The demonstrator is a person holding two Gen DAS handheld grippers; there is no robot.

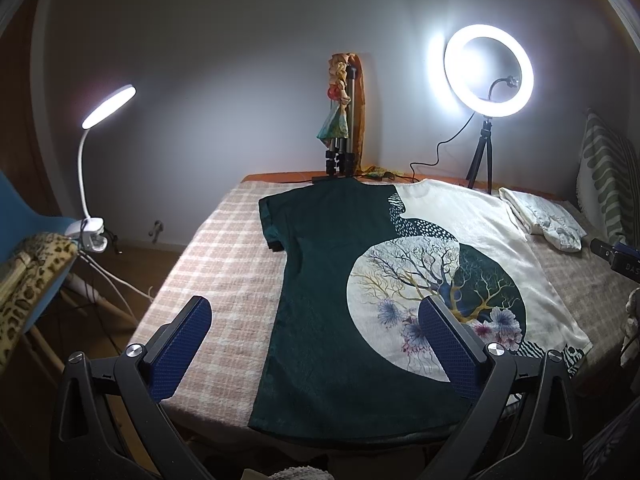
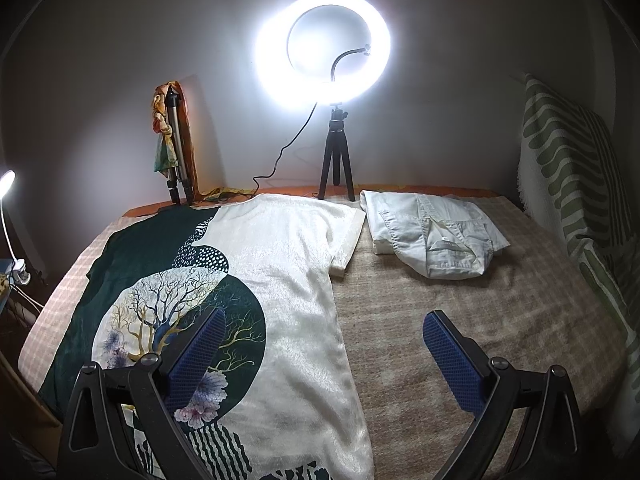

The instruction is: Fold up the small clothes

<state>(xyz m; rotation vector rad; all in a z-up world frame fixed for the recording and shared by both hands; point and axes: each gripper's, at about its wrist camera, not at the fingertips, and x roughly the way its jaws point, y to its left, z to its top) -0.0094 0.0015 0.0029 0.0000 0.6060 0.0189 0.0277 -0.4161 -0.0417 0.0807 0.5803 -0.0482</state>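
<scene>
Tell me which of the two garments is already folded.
The small white garment near the ring light; the green-and-cream tree-print T-shirt lies spread flat with sleeves out.

Both wrist views look low across the bed toward the wall, sharing the shirt (image 1: pixel 340 280)

Left claw (image 1: pixel 316 312) and right claw (image 2: pixel 322 326) both gape wide, holding nothing.
</scene>
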